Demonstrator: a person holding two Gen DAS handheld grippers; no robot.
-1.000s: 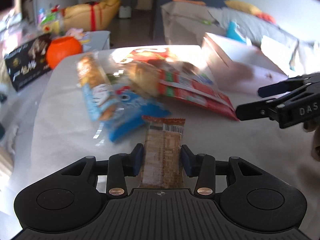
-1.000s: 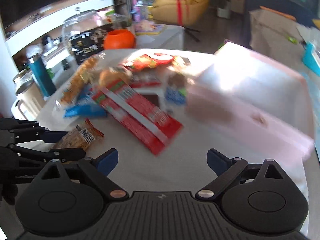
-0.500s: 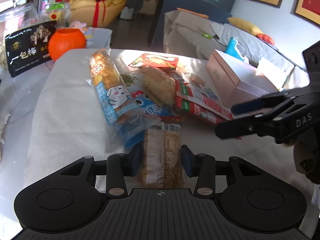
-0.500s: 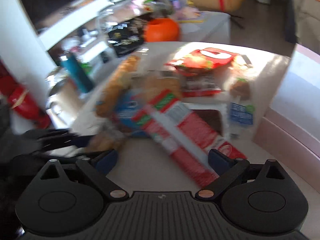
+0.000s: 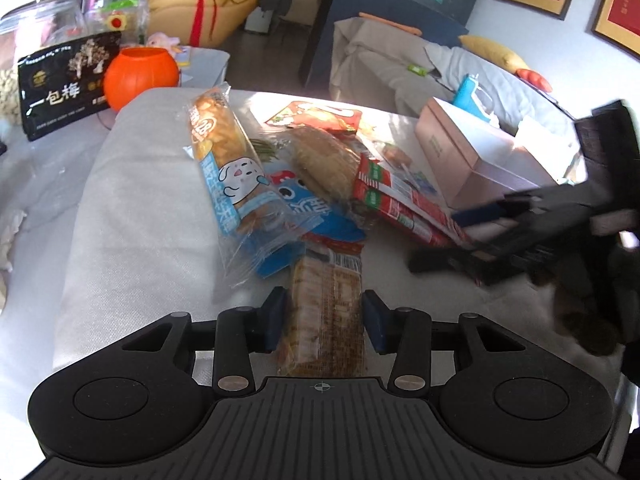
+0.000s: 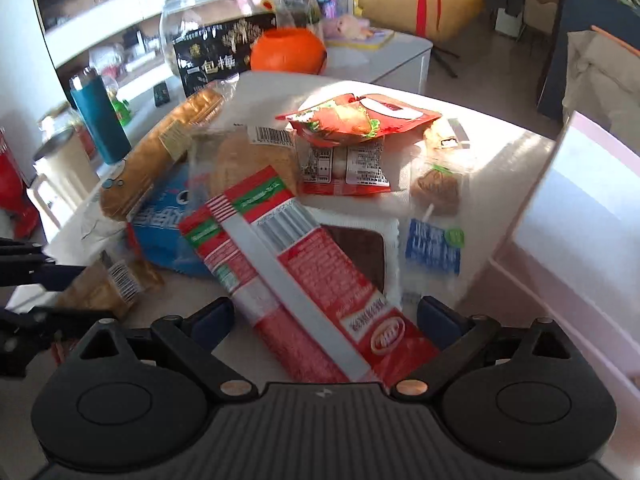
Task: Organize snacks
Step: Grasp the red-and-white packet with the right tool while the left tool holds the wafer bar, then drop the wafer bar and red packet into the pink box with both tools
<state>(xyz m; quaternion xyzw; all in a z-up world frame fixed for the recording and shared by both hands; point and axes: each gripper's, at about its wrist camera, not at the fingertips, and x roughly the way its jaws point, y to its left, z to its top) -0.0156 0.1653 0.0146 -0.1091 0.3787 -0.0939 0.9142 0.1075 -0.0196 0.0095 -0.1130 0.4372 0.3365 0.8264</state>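
My left gripper (image 5: 324, 314) is shut on a brown cracker packet (image 5: 326, 280), gripped by its long sides just above the white tablecloth (image 5: 132, 216). The packet's far end touches a blue snack bag (image 5: 316, 216) at the near edge of the snack pile. In the right wrist view the same packet (image 6: 108, 284) shows at the far left in the left gripper (image 6: 44, 290). My right gripper (image 6: 326, 316) is open wide, with the near end of a long red packet (image 6: 304, 280) lying between its fingers, untouched by the pads. In the left wrist view the right gripper (image 5: 452, 236) is blurred.
The pile holds a long bread bag (image 5: 224, 152), a bun bag (image 5: 324, 160) and a red-orange pouch (image 6: 360, 116). A pink box (image 6: 580, 208) stands right of it. Behind the table are an orange pumpkin bowl (image 5: 140, 72), a black packet (image 5: 60, 88) and a teal bottle (image 6: 100, 120).
My right gripper has come in lower and closer over the red packet, still open. My left gripper has carried the cracker packet up to the near edge of the pile.
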